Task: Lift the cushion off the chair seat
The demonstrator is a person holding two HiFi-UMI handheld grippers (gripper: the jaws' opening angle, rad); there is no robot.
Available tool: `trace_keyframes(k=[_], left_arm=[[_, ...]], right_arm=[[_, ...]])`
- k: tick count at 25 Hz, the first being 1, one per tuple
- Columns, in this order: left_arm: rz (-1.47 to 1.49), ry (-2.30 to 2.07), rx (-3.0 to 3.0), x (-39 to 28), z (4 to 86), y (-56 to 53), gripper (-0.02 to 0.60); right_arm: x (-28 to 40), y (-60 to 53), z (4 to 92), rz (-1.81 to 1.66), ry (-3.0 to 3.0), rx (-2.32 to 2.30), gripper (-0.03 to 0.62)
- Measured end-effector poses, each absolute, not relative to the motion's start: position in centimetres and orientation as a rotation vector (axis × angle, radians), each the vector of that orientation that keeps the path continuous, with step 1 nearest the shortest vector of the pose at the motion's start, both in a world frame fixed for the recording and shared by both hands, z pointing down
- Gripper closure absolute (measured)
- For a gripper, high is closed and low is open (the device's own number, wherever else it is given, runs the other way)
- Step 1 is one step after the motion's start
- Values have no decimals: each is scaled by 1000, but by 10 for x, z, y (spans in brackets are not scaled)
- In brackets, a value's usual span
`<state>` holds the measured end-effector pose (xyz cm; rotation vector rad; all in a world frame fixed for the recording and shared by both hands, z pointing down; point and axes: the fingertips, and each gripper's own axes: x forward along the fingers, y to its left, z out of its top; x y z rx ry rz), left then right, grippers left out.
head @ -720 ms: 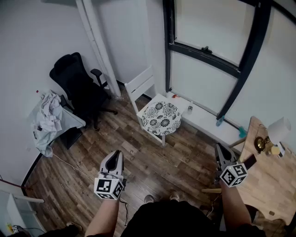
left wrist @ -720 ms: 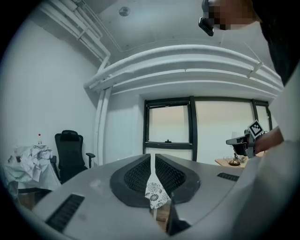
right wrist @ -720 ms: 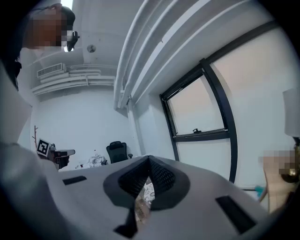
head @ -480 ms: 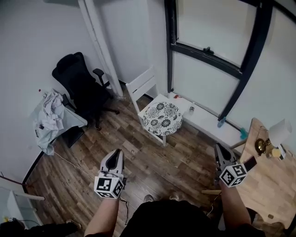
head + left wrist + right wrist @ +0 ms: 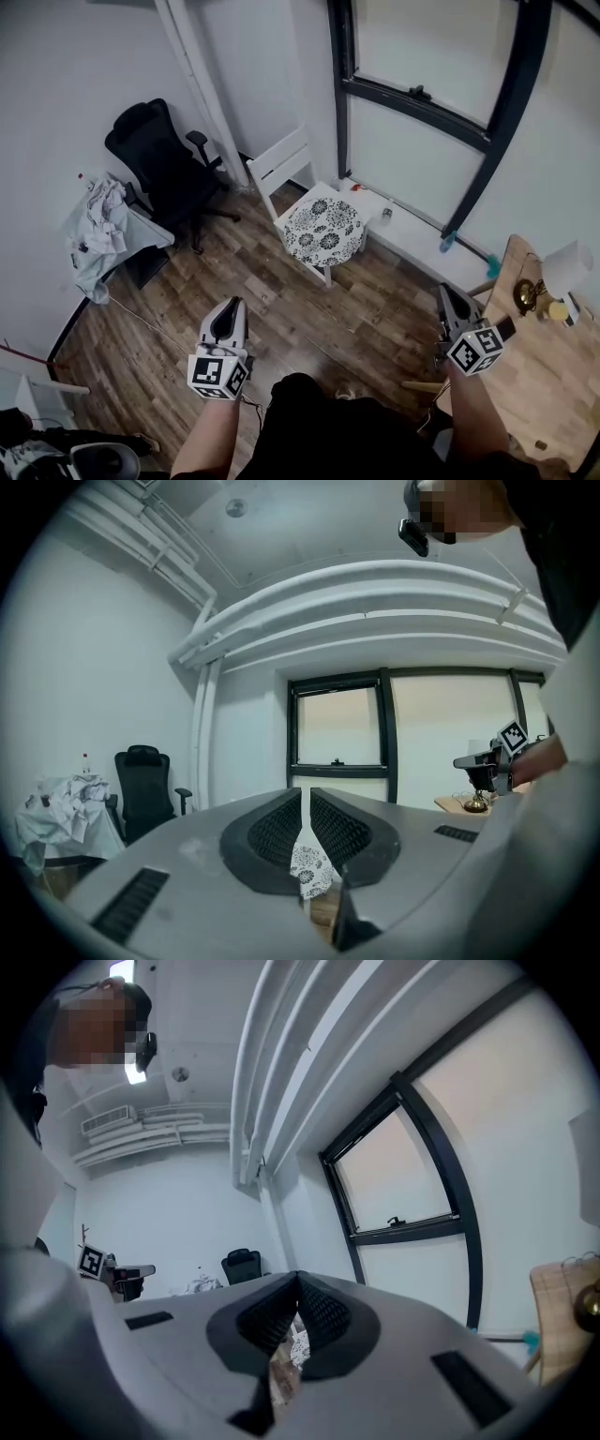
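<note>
A round cushion (image 5: 323, 230) with a black-and-white flower print lies on the seat of a white wooden chair (image 5: 281, 165) by the window wall. Both grippers are held level well short of it, over the wood floor. My left gripper (image 5: 228, 317) is shut with nothing in it; in the left gripper view only a thin slit shows between its jaws (image 5: 306, 803), with the cushion (image 5: 309, 866) far off beyond them. My right gripper (image 5: 448, 298) is also shut and empty, its jaws (image 5: 298, 1290) meeting at the tips.
A black office chair (image 5: 159, 159) stands at the left wall beside a small table heaped with cloth (image 5: 98, 225). A low white ledge (image 5: 422, 246) runs under the window. A wooden table (image 5: 544, 361) with a lamp (image 5: 565, 265) is at the right.
In the head view the chair and cushion have shifted slightly up and to the left. Both grippers keep about the same place and stay shut.
</note>
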<state>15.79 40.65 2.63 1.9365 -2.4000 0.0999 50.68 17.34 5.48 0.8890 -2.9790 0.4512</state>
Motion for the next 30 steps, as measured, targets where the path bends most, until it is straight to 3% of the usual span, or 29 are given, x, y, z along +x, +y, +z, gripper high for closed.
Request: trace_keyframes(k=[18, 30], left_arm=[[86, -2339, 1968, 133, 53, 331, 549], [122, -2296, 1991, 66, 66, 259, 549]], right_arm=[[505, 128, 79, 500, -2907, 931, 585], [434, 65, 92, 515, -2857, 932, 585]])
